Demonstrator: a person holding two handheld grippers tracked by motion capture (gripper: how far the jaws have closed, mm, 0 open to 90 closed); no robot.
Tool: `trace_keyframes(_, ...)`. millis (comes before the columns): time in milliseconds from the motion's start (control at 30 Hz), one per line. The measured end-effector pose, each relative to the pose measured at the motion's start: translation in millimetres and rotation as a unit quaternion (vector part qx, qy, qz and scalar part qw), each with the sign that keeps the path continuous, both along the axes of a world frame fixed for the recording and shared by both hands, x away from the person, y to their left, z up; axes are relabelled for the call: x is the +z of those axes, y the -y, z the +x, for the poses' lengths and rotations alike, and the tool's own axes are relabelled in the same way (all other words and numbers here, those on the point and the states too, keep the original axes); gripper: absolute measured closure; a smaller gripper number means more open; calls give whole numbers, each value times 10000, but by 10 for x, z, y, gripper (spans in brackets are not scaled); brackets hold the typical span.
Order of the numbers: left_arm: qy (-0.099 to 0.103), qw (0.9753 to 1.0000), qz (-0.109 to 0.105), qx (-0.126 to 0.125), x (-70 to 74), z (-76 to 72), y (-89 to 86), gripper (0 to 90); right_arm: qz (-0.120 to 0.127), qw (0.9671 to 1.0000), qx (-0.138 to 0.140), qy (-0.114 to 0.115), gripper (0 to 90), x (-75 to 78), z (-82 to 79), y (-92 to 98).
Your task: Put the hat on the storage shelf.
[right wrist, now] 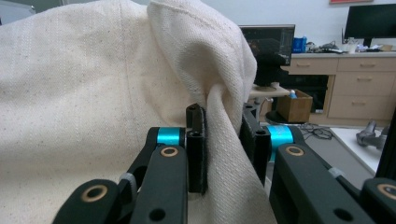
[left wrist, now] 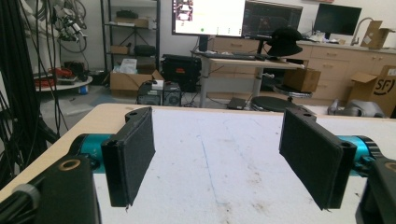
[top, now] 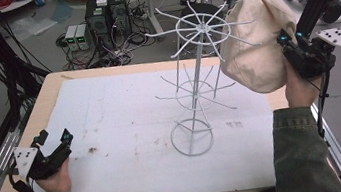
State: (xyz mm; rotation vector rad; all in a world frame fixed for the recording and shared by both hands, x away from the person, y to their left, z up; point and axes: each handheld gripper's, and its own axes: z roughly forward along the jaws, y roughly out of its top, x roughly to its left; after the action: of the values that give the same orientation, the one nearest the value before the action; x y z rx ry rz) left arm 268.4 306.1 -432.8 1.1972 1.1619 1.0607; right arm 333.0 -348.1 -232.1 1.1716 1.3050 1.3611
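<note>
Right gripper (top: 286, 44) is up off the table at the far right, jaws clamped on a fold of a cream cloth hat (top: 256, 38). In the right gripper view the fold of the hat (right wrist: 116, 93) is pinched between the 2 black jaws of that gripper (right wrist: 224, 144), fabric bunched into a ridge above them. The hat hangs in the air just right of the top ring of a white wire rack (top: 196, 79); its left side overlaps the tips of the right-hand spokes in the high view, cannot tell if it touches them. The rack stands upright on a round wire base near the middle of a white mat (top: 113, 134), with 2 tiers of radiating arms, the upper one wider. The mat covers most of a light wood table (top: 50, 82) and carries a few brown stains.

Left gripper (top: 53, 138) sits low at the near left over the mat edge, held in the left hand (top: 54, 180), jaws well apart with nothing between them. In the left gripper view the 2 pads of that gripper (left wrist: 219, 163) stand wide with bare mat (left wrist: 224, 154) between them. Green jacket sleeves on both forearms. 2 computer towers (top: 107, 16) and cables on the floor past the far edge
</note>
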Motion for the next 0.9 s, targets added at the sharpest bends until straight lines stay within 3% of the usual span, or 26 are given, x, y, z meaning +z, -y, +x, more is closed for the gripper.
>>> trace_keyframes(233, 2, 10000, -13, -6, 0, 0, 4, 267, -259, 9993, -202, 173, 756, 93, -139, -15)
trace_keyframes(567, 14, 10000, -64, 1, -4, 0, 1, 266, -308, 9984, -321, 340, 755, 172, -333, 42)
trace_keyframes(900, -14, 10000, -69, -4, -8, 0, 2, 266, -200, 9976, -372, 542, 754, 197, -597, 142)
